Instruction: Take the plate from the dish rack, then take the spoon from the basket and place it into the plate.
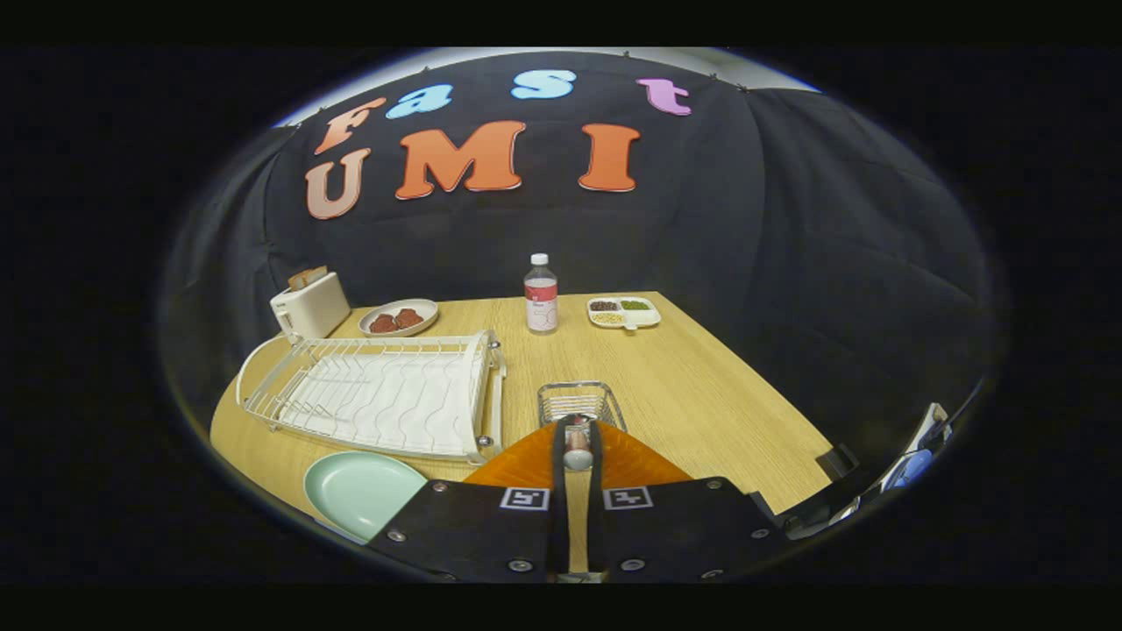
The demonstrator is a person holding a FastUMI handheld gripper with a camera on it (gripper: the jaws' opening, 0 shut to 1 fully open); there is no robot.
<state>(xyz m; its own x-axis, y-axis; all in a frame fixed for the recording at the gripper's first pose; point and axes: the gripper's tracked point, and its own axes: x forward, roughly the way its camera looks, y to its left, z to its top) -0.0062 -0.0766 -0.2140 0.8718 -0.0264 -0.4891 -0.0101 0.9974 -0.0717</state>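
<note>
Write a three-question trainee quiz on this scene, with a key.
1. True or false: the green plate is out of the dish rack and lies on the table.
2. What is pinched between the gripper fingers, in front of the wire basket?
3. Which stands at the table's far edge? A) water bottle B) kettle C) pan

Key: 1 true; 2 the spoon, its handle end showing; 3 A.
</note>
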